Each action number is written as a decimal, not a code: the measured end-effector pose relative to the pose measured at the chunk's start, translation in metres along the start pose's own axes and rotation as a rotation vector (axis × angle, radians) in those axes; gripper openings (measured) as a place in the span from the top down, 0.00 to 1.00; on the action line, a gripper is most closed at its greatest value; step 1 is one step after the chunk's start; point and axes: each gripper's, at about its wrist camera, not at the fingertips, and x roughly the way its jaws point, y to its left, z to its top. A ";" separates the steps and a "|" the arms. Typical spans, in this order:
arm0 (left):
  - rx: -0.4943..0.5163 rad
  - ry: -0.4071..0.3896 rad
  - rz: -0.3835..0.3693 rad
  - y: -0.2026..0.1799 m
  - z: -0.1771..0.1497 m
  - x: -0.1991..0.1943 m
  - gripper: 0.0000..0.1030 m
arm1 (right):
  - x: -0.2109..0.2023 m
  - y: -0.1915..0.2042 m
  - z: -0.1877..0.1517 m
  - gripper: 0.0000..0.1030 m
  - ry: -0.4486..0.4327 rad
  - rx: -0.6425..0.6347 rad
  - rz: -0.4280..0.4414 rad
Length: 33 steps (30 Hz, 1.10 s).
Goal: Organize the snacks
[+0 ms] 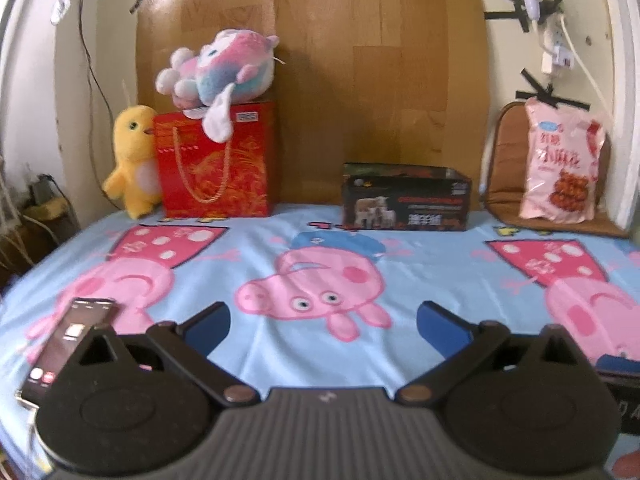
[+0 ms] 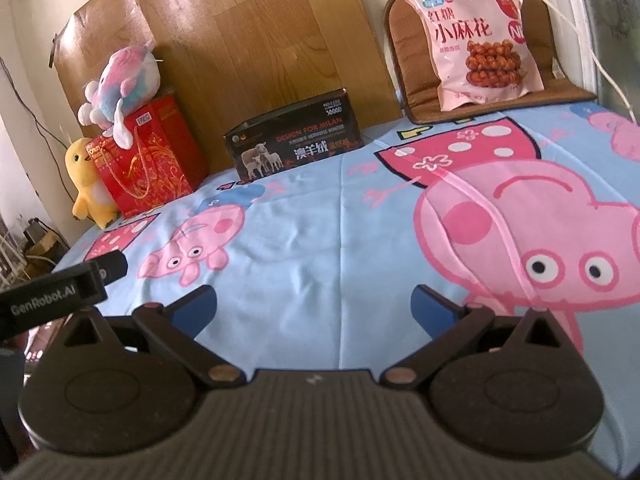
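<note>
blue cartoon-pig bedsheet (image 1: 320, 236) stretches ahead of me to a wooden board (image 1: 340, 60) on the wall. my left gripper (image 1: 323, 330) and right gripper (image 2: 314, 308) both hover over it with fingers spread apart, holding nothing. the pink snack bag (image 2: 472, 32) leans on a brown cushion (image 2: 412, 64) at the far right. left of it stands a black box (image 2: 296, 140), then a red gift bag (image 1: 214, 160) with a plush toy (image 1: 220, 68) on top. a phone (image 1: 68, 344) lies by my left gripper.

Two plush toys (image 1: 224, 66) (image 1: 134, 160), one snack bag (image 2: 476, 36), one black box (image 2: 296, 140), one red bag (image 1: 214, 160).
</note>
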 end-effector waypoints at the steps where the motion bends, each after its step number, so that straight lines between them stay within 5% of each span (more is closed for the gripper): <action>1: 0.000 0.003 -0.007 -0.001 0.001 0.001 0.00 | -0.001 -0.001 0.002 0.00 -0.005 -0.003 -0.004; 15: 0.065 0.055 0.023 -0.024 0.031 0.035 0.00 | 0.011 -0.012 0.033 0.00 -0.053 -0.073 -0.009; 33: 0.038 0.107 0.073 -0.028 0.060 0.097 0.00 | 0.066 -0.020 0.063 0.00 0.008 -0.088 0.024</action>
